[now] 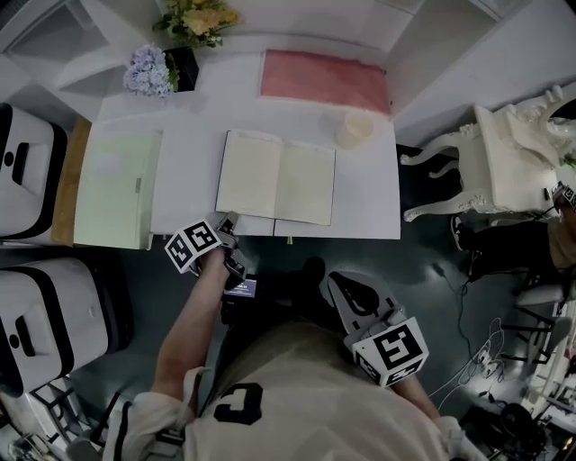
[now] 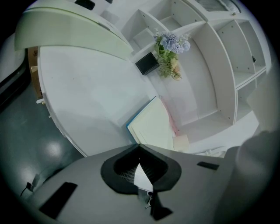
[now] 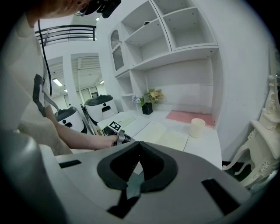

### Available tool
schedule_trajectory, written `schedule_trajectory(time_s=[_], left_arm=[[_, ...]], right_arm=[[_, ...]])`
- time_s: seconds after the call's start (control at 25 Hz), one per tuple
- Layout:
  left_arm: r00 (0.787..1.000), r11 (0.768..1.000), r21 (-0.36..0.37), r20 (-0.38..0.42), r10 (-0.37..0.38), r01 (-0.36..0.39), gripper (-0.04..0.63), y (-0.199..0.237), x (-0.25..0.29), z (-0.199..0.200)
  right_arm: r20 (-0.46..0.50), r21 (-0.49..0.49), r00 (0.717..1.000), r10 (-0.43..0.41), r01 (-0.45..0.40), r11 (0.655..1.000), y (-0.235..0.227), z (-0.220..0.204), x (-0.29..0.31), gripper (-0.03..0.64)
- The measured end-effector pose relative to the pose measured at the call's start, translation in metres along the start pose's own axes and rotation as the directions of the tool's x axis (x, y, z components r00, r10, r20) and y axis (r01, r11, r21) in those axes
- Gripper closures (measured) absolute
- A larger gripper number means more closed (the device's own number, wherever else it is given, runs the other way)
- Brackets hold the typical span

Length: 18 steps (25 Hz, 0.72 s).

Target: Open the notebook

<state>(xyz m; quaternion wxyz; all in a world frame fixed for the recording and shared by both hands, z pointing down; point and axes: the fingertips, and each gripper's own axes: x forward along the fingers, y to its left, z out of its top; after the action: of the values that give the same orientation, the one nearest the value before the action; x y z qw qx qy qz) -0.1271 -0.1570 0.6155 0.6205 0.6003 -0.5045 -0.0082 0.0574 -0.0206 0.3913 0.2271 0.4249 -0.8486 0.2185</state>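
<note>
Left gripper (image 1: 227,221) is hovering at the front edge of the white desk (image 1: 189,162), its jaws pressing together on nothing. Their tips are sitting just beside the near left corner of the notebook (image 1: 275,177); whether they are touching it I cannot tell. Right gripper (image 3: 139,143) is hanging well back from the desk, near the person's torso, its jaws also meeting with nothing between them. The notebook is lying open and flat in the middle of the desk, both cream pages showing. A pale green closed book (image 1: 115,187) is lying to its left, a cream cup (image 1: 355,129) is standing just beyond its right page, and a pink mat (image 1: 324,79) is resting behind, near yellow flowers (image 1: 200,18).
</note>
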Motion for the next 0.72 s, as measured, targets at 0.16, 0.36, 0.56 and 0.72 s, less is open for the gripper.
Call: schedule_trajectory(time_s=[0.16, 0.36, 0.56, 0.72], left_arm=[[1.0, 1.0, 0.004, -0.004, -0.001, 0.001, 0.581, -0.001, 0.0013, 0.0004], [1.0, 1.0, -0.005, -0.009, -0.006, 0.006, 0.581, -0.0011, 0.0015, 0.0006], [1.0, 1.0, -0.005, -0.009, -0.01, 0.01, 0.581, -0.001, 0.0015, 0.0013], [1.0, 1.0, -0.01, -0.011, -0.01, 0.01, 0.581, -0.0006, 0.001, 0.0008]], right_arm=[[0.011, 0.013, 1.0, -0.001, 0.001, 1.0, 0.0001, 0.0024, 0.0013, 0.595], [0.036, 0.029, 0.999, -0.004, 0.003, 1.0, 0.0028, 0.0062, 0.0048, 0.595], [0.007, 0.011, 1.0, 0.006, -0.006, 1.0, 0.0034, 0.0028, 0.006, 0.595], [0.023, 0.017, 1.0, 0.011, -0.011, 1.0, 0.0048, 0.0055, 0.009, 0.595]])
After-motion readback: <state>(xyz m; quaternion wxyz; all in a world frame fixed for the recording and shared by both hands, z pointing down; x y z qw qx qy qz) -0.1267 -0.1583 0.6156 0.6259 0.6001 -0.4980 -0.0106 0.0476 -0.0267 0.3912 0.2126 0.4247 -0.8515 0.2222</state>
